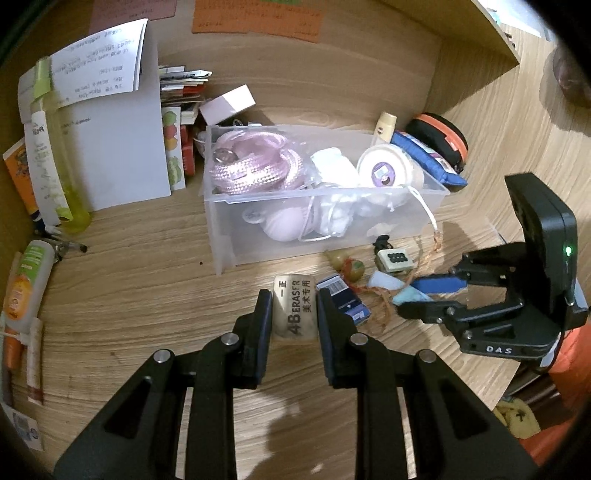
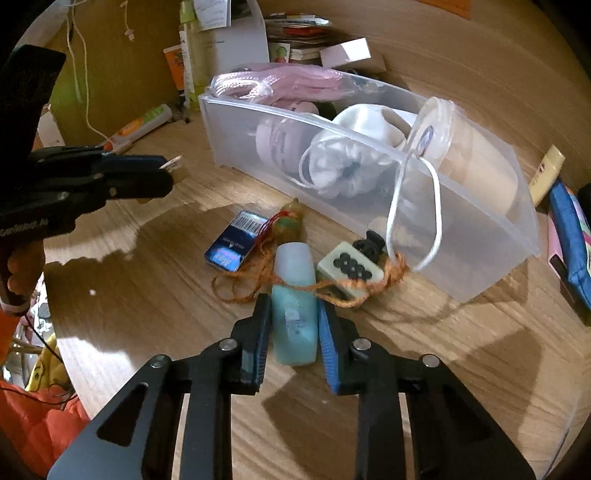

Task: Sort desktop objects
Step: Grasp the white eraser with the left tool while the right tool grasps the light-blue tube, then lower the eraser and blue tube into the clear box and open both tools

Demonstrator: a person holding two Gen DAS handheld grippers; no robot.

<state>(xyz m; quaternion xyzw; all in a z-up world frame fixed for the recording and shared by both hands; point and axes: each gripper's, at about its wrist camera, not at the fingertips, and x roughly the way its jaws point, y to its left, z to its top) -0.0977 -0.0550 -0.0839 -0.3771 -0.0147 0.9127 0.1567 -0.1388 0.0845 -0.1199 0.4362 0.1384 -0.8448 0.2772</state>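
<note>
A pale wood-grain worktop [image 1: 147, 295] runs back to a wooden wall hung with an orange paper [image 1: 258, 18], and a clear plastic bin [image 1: 332, 221] full of cords and pouches stands at its middle. Nearer, the left gripper [image 1: 293, 314] has its fingers clamped on a tan eraser [image 1: 295, 310]. The right gripper [image 2: 293, 321] grips a teal bottle [image 2: 294, 314], beside a small blue box [image 2: 234, 243], a dotted tile [image 2: 349, 271] and orange string [image 2: 258, 284].
</note>
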